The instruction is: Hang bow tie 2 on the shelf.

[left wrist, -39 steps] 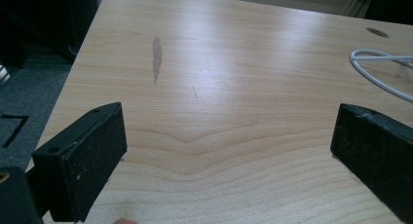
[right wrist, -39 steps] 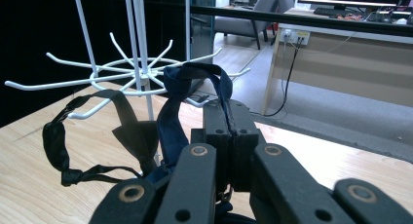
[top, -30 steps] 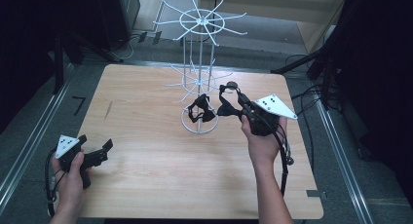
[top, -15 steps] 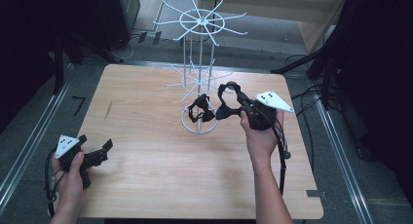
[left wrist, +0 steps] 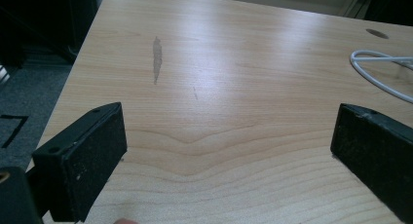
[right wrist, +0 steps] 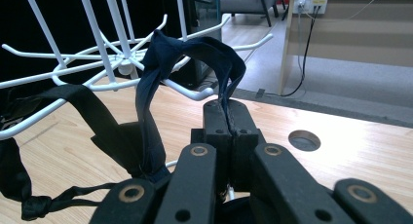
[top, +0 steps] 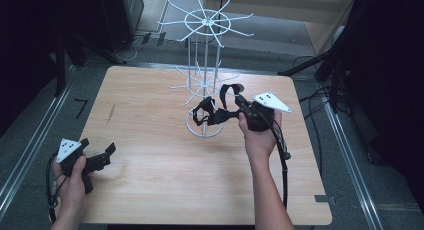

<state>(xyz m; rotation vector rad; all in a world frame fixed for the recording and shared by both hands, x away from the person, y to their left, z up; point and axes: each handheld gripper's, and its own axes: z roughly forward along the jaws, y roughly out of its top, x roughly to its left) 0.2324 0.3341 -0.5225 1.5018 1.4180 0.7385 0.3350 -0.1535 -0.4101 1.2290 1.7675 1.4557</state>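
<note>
The right claw (right wrist: 229,118) is pinched on a dark strap (right wrist: 195,51), looped over a hook of the white wire rack (top: 202,85) just ahead; the strap's lower end is hidden. The left claw (left wrist: 229,151) is spread above bare bench (left wrist: 219,78).

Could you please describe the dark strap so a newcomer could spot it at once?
Find the white wire rack on the wooden table. Beside its lower hooks, the right gripper pinches a looped dark strap, the one soft black thing among white wires.
</note>
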